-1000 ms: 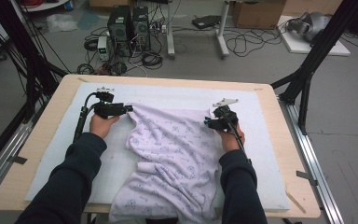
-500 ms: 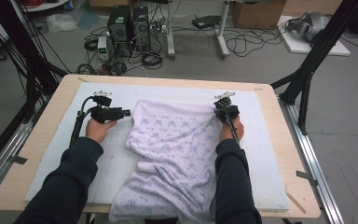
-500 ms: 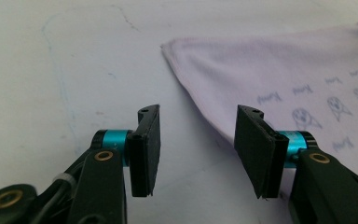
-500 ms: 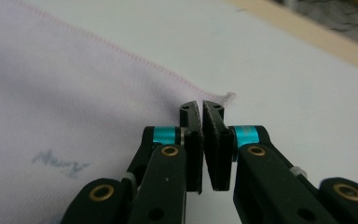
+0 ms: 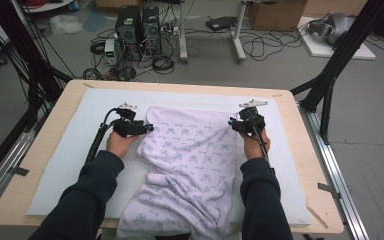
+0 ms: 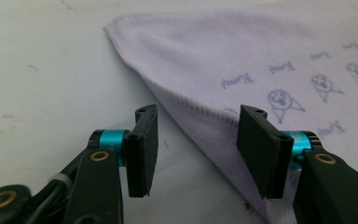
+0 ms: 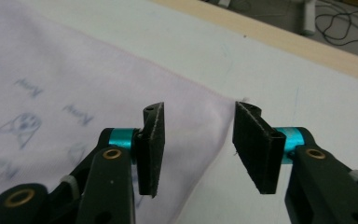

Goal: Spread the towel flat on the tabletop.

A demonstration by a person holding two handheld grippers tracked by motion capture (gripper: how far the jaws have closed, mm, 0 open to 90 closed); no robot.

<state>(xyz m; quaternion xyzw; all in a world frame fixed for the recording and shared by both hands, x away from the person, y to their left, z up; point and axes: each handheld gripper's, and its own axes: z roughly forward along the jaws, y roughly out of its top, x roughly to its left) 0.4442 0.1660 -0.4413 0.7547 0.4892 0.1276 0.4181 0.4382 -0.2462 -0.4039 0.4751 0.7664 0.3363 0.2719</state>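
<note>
A pale lilac cloth (image 5: 190, 160) printed with small faces lies on the white mat (image 5: 75, 150). Its far edge is spread flat, and its near part is rumpled and hangs over the table's front. My left gripper (image 5: 147, 128) is at the cloth's far left corner. In the left gripper view its jaws (image 6: 198, 140) stand open astride the hem of the cloth (image 6: 261, 60). My right gripper (image 5: 231, 123) is at the far right corner. Its jaws (image 7: 198, 140) have just been opening, and the corner of the cloth (image 7: 74, 79) lies loose between them.
The wooden table's rim (image 5: 307, 150) frames the mat. Black frame posts (image 5: 330, 75) stand at both far corners. Computers and cables (image 5: 140, 30) lie on the floor beyond. Bare mat stretches left of the cloth, with a narrower strip to its right.
The cloth's far edge, bunched a second ago, now lies stretched flat between the grippers. The right gripper carried its corner outward and opened off it. The left gripper shifted slightly right and nearer.
</note>
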